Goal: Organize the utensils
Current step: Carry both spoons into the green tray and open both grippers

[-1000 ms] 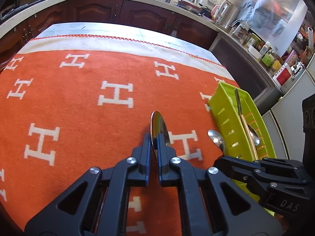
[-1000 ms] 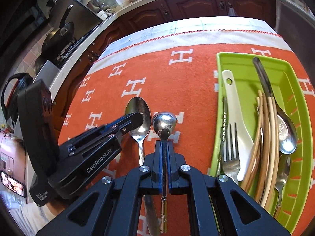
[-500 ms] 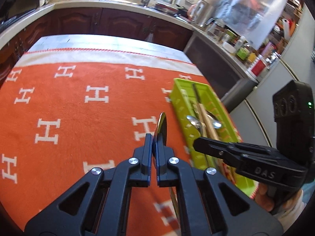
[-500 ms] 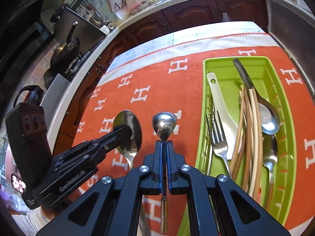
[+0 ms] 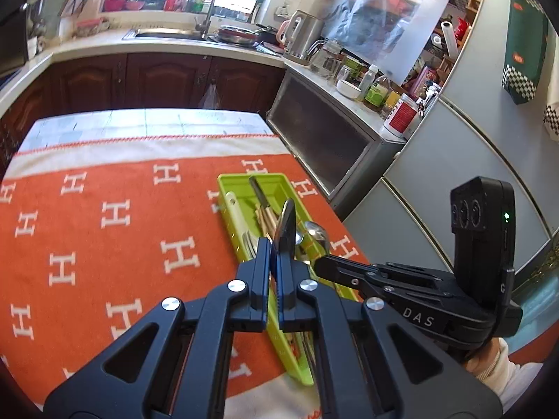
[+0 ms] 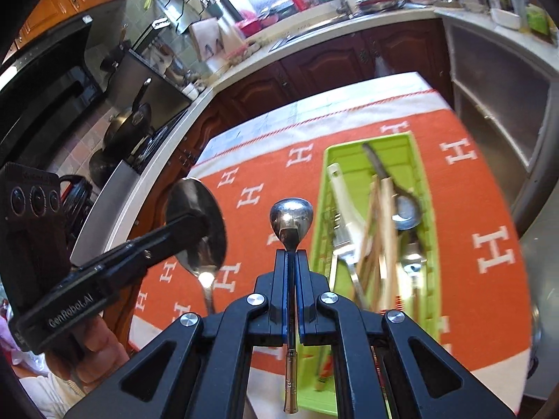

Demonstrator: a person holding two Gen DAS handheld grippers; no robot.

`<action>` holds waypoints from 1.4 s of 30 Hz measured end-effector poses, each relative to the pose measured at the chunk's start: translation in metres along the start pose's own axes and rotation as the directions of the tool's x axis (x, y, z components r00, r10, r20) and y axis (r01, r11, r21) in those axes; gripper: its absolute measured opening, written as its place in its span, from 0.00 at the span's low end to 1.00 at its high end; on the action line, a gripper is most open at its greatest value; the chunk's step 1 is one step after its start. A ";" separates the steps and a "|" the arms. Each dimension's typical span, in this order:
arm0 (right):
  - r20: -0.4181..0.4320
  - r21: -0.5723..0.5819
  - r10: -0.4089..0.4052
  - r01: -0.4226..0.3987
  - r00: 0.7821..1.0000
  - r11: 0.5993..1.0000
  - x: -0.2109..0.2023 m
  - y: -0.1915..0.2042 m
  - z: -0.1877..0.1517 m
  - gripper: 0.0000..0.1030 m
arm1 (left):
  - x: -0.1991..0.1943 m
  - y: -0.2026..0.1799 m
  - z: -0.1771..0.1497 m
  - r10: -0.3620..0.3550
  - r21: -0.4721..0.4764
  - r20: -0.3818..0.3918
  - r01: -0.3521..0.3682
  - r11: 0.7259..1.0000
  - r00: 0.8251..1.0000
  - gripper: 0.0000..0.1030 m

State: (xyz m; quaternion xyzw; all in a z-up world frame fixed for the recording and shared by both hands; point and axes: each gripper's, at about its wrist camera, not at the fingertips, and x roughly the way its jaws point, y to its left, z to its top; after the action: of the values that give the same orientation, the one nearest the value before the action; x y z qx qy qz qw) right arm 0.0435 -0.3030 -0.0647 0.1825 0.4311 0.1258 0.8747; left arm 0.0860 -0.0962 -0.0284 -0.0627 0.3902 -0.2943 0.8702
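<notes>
My left gripper [image 5: 274,246] is shut on a large steel spoon [image 5: 285,221], which shows edge-on and sticks up past the fingertips. In the right wrist view that same large spoon [image 6: 206,255] is seen broadside in the left gripper [image 6: 197,221]. My right gripper [image 6: 290,256] is shut on the thin handle of a small spoon [image 6: 291,214], bowl forward. Both spoons hang in the air above the near end of a green tray [image 5: 244,176] [image 6: 398,155]. The tray holds a white spoon, a fork, chopsticks and metal spoons. The right gripper [image 5: 319,262] sits just right of the left one.
An orange blanket with white H marks [image 5: 104,244] covers the table. A grey fridge [image 5: 454,160] stands close on the right. Dark cabinets and a counter with a sink [image 5: 167,35] run behind. A stove with pans [image 6: 129,129] is at the left.
Both grippers have risen with their spoons and swung right, from above the blanket to above the green tray's near end. The table now looks farther below.
</notes>
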 end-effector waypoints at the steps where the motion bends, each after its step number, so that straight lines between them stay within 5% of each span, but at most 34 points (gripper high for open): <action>1: 0.010 0.005 -0.011 0.011 1.000 1.000 -0.006 -0.004 0.000 0.03 | 0.003 -0.004 0.003 0.005 0.007 -0.002 -0.005 1.000 1.000 0.01; 9: 0.029 0.046 -0.086 0.084 0.996 0.995 -0.017 -0.039 0.004 0.03 | 0.055 -0.014 0.018 0.059 0.033 -0.072 -0.056 0.998 0.996 0.01; 23: -0.053 0.092 -0.157 0.161 0.986 0.983 0.044 -0.082 0.001 0.04 | 0.136 0.008 0.008 0.142 0.005 -0.211 -0.145 0.989 0.967 0.01; 27: -0.070 0.118 -0.153 0.161 0.986 0.980 0.060 -0.095 0.004 0.13 | 0.135 0.008 0.005 0.142 0.011 -0.232 -0.143 0.990 0.962 0.02; 31: -0.055 0.102 -0.161 0.166 0.985 0.981 0.063 -0.094 0.008 0.25 | 0.124 0.007 0.000 0.147 0.004 -0.226 -0.150 0.989 0.963 0.15; 34: -0.051 0.105 -0.153 0.158 0.987 0.982 0.065 -0.092 0.009 0.26 | 0.113 0.007 -0.004 0.154 -0.008 -0.219 -0.159 0.987 0.963 0.31; 42: -0.075 0.079 -0.150 0.156 0.986 0.985 0.067 -0.082 0.002 0.26 | 0.076 0.010 -0.019 0.194 -0.003 -0.188 -0.198 0.980 0.963 0.50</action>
State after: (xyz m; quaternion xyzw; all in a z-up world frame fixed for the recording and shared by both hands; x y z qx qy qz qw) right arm 0.0897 -0.3517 -0.1458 0.1814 0.4786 0.0458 0.8579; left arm 0.1173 -0.1285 -0.0936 -0.0054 0.4778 -0.2068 0.8538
